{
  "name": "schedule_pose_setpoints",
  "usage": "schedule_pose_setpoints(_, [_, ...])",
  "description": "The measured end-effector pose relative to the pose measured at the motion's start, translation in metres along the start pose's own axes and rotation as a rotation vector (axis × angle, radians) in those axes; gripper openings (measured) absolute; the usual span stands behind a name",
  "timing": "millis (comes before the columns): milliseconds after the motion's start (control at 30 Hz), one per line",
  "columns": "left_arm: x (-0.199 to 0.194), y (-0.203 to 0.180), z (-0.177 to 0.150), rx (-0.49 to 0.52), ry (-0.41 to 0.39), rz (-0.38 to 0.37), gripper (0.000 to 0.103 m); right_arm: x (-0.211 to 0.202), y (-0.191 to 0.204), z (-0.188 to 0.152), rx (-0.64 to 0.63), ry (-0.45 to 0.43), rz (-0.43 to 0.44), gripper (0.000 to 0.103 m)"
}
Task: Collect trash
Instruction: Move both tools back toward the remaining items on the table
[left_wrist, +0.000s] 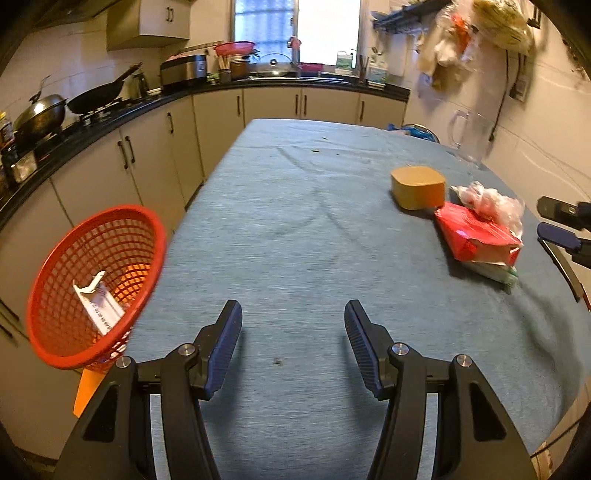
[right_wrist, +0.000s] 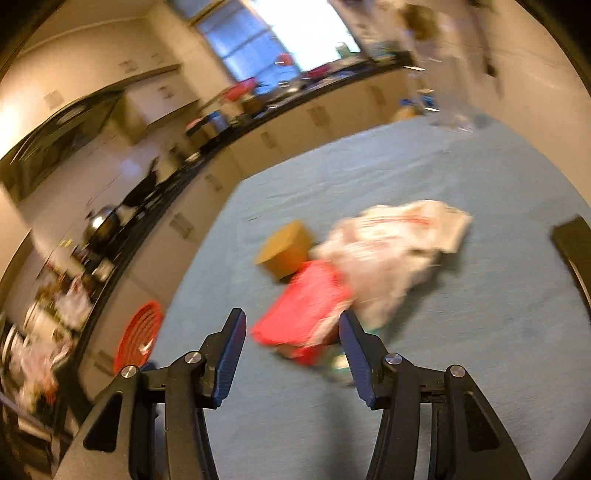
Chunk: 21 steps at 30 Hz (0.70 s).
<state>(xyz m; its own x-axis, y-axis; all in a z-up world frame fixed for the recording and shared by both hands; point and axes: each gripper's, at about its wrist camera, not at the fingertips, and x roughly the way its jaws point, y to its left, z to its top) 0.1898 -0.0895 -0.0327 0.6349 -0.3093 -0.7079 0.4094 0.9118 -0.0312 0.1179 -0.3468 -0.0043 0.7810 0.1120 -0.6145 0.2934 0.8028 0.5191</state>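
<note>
A red mesh basket (left_wrist: 96, 288) stands at the table's left edge with a white paper scrap (left_wrist: 98, 306) inside; it also shows in the right wrist view (right_wrist: 138, 336). On the blue tablecloth (left_wrist: 295, 221) lie a red packet (left_wrist: 476, 230), a crumpled clear plastic bag (left_wrist: 487, 201) and a tan box (left_wrist: 417, 186). My left gripper (left_wrist: 293, 343) is open and empty over bare cloth. My right gripper (right_wrist: 291, 350) is open, just short of the red packet (right_wrist: 306, 314), with the plastic bag (right_wrist: 391, 251) and tan box (right_wrist: 286, 249) beyond. It also shows in the left wrist view (left_wrist: 557, 221).
A kitchen counter (left_wrist: 110, 110) with woks and pots runs along the left and far sides. A clear jug (left_wrist: 469, 136) stands at the table's far right. Bags (left_wrist: 465, 40) hang on the right wall. The right wrist view is blurred.
</note>
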Motion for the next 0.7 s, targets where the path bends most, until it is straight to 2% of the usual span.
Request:
schedule_pose_setpoints(267, [0.005, -0.01, 0.004, 0.013, 0.017, -0.032, 0.057, 0.021, -0.031, 0.029, 0.061, 0.022, -0.072, 0.057])
schedule_pose_setpoints(500, [0.005, -0.021, 0.015, 0.041, 0.023, -0.056, 0.057, 0.05, -0.04, 0.032, 0.107, 0.073, -0.073, 0.056])
schedule_pose_setpoints(533, [0.005, -0.024, 0.017, 0.051, 0.024, -0.058, 0.057, 0.051, -0.042, 0.032, 0.107, 0.072, -0.075, 0.051])
schedule_pose_setpoints(567, [0.004, -0.028, 0.019, 0.061, 0.022, -0.061, 0.057, 0.05, -0.043, 0.032, 0.103, 0.067, -0.08, 0.033])
schedule_pose_setpoints(700, [0.006, -0.041, 0.03, 0.075, 0.032, -0.098, 0.057, 0.038, -0.046, 0.028, 0.096, 0.041, -0.06, 0.026])
